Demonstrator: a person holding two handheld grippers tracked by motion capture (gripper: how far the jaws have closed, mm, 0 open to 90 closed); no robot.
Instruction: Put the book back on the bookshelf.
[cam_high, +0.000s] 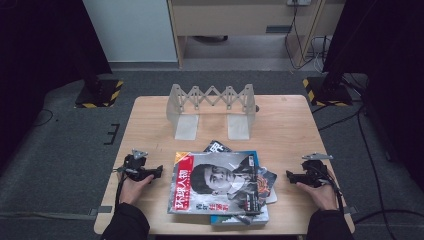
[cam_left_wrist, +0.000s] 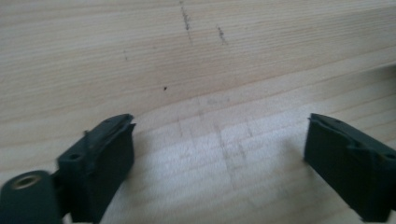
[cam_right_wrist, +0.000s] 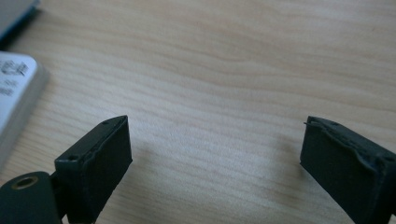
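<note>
High view: at the near edge of the pale wooden worktop (cam_high: 150, 120), a loose stack of glossy magazines (cam_high: 220, 187) lies flat between the person's two hands, the top one red-edged with a black-and-white portrait on its cover. The left gripper (cam_high: 159, 171) rests on the worktop just beside the stack's left edge, pointing at it; its fingers (cam_left_wrist: 100, 163) stand wide apart over bare wood, nothing between them. The right gripper (cam_high: 290, 175) lies near the stack's right side, apart from it, fingers (cam_right_wrist: 98, 163) likewise spread wide on nothing, a white magazine corner (cam_right_wrist: 14, 88) off to their left. Farther back stands a translucent grey expandable book rack (cam_high: 212, 107), upright, well apart from the magazines
</note>
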